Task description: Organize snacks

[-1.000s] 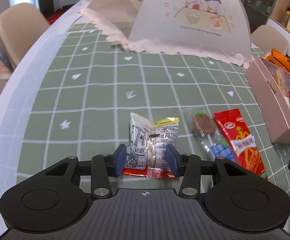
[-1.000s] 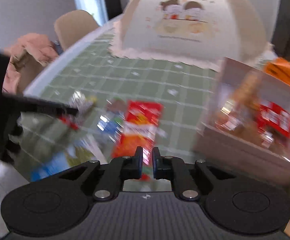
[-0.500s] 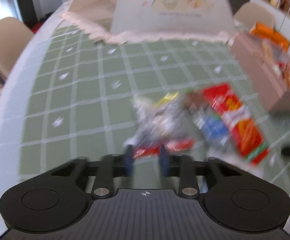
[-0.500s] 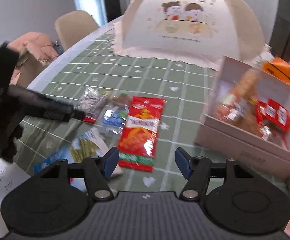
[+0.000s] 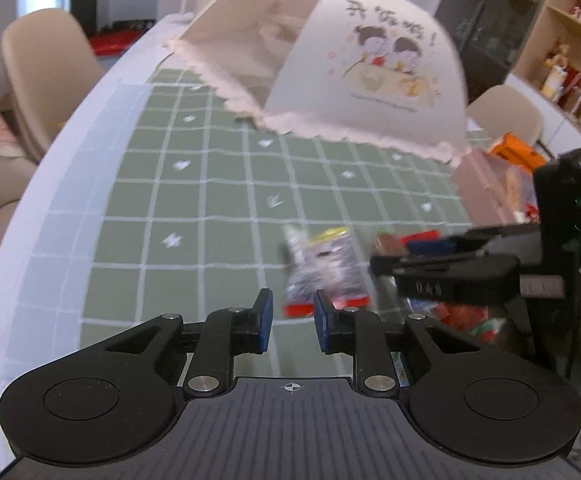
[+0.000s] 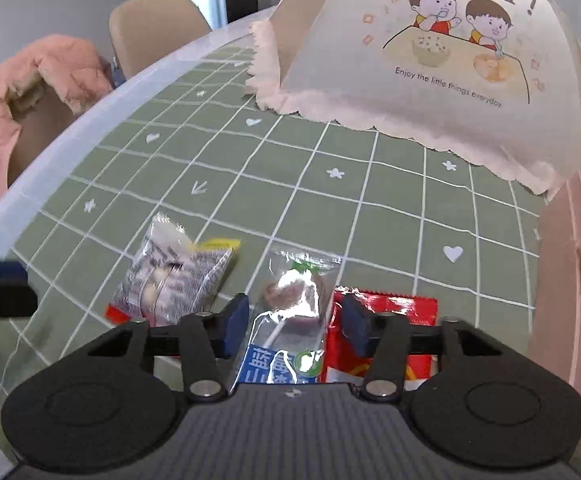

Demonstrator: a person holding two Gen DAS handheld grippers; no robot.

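A silver and yellow snack packet [image 6: 174,276] lies on the green checked tablecloth; it also shows blurred in the left wrist view [image 5: 324,268]. My left gripper [image 5: 290,322] is open and empty, just short of that packet. My right gripper [image 6: 294,322] is open with its jaws either side of a clear-wrapped lollipop [image 6: 292,296]. A red snack packet [image 6: 390,320] lies to the lollipop's right, partly under my right finger. The right gripper's body [image 5: 490,268] crosses the left wrist view at the right.
A pink storage box [image 6: 558,280] with snacks in it stands at the right. A large mesh food cover [image 6: 430,60] with a cartoon print stands at the back. Beige chairs [image 5: 46,72] and a pink jacket [image 6: 30,92] are past the table's left edge.
My left gripper has opened, let go of the silver packet and pulled back. My right gripper has opened and moved left and down over the lollipop.
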